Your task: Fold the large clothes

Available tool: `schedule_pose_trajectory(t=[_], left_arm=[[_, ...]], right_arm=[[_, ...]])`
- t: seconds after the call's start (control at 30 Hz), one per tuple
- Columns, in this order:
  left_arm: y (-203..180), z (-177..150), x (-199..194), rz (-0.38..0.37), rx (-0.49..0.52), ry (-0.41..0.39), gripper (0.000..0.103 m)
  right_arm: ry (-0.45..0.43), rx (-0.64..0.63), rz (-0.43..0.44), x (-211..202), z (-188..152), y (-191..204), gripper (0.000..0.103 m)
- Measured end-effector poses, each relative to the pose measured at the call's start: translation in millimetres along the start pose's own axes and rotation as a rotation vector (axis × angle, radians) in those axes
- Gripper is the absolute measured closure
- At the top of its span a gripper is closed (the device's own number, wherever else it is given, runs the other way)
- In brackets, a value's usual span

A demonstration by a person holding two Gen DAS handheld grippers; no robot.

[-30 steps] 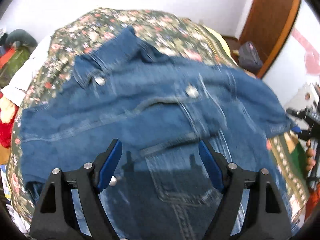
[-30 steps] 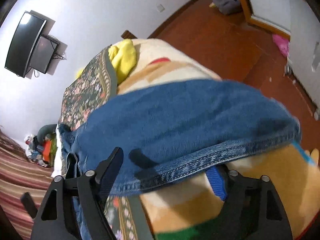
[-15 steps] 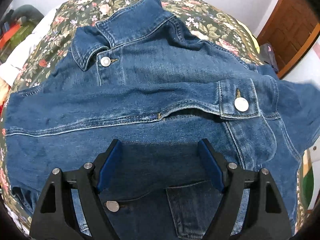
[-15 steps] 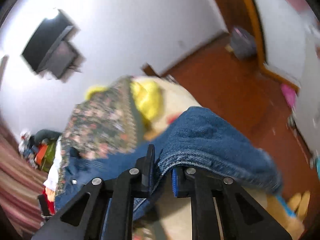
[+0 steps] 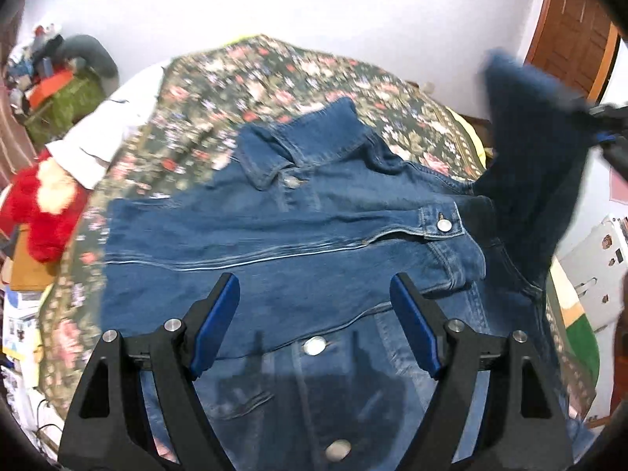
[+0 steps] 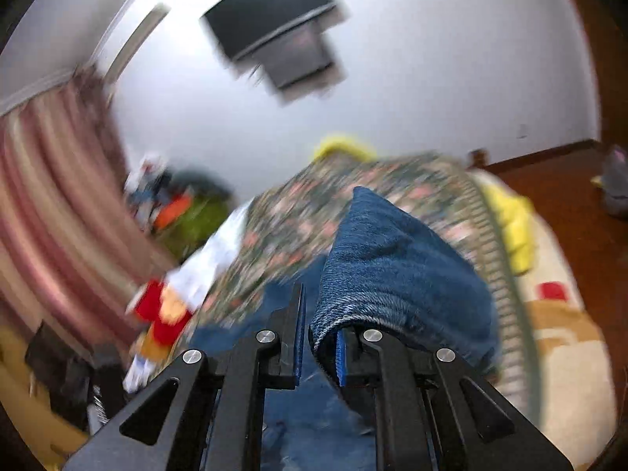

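Note:
A blue denim jacket (image 5: 314, 235) lies front up on a bed with a floral cover (image 5: 251, 78), collar toward the far wall. My left gripper (image 5: 314, 325) is open and empty, hovering above the jacket's lower front near a metal button (image 5: 315, 345). My right gripper (image 6: 320, 329) is shut on the jacket's sleeve (image 6: 396, 274) and holds it raised above the bed. In the left wrist view the lifted sleeve (image 5: 526, 129) hangs at the right with the right gripper (image 5: 608, 125) at the frame edge.
A red plush toy (image 5: 43, 212) and white cloth (image 5: 106, 137) lie at the bed's left edge. A cluttered pile (image 5: 59, 90) stands by the far wall. A wooden door (image 5: 573, 23) is at the right. A TV (image 6: 274, 31) hangs on the wall. A yellow pillow (image 6: 514, 227) lies at the bed's right side.
My right gripper has lifted the sleeve higher and swung it toward the jacket body. My left gripper has pulled back and up from the jacket, still open.

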State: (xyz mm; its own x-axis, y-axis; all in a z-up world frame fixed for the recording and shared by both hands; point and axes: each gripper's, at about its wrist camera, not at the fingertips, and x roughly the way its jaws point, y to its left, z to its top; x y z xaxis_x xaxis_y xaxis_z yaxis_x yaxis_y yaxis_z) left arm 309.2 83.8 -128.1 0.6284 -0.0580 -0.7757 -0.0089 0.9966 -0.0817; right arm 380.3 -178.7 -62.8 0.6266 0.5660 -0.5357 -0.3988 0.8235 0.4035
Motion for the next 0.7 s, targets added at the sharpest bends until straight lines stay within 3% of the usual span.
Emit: schedule_pose_trajectory(t=[0.13,0.3,0.43,0.57,0.7], left_arm=[[15,-16,-27,0.012,0.021,-0.024,0.024],[25,-34,-45,0.049,0.056,-0.042,0.024],[29,-41,-42,0.052,0.042,-0.023,0.024],[23,-41,-34,0.043,0.027,-0.009,0.024],[8,-33,-25,0.026,0.03,0.005,0.024]], right_arm=[[0.187,-0.074,0.009,58,-43,34,0.093],[0.428,-0.088,-0.066,110,-93,23,0.092],[0.726,-0.151,-0.145,140,-129,10,0.092],[0.714,-0.251,-0.134,117,-139,13,0.092],[0.667,-0.212,-0.068,78,-127,10,0.092]])
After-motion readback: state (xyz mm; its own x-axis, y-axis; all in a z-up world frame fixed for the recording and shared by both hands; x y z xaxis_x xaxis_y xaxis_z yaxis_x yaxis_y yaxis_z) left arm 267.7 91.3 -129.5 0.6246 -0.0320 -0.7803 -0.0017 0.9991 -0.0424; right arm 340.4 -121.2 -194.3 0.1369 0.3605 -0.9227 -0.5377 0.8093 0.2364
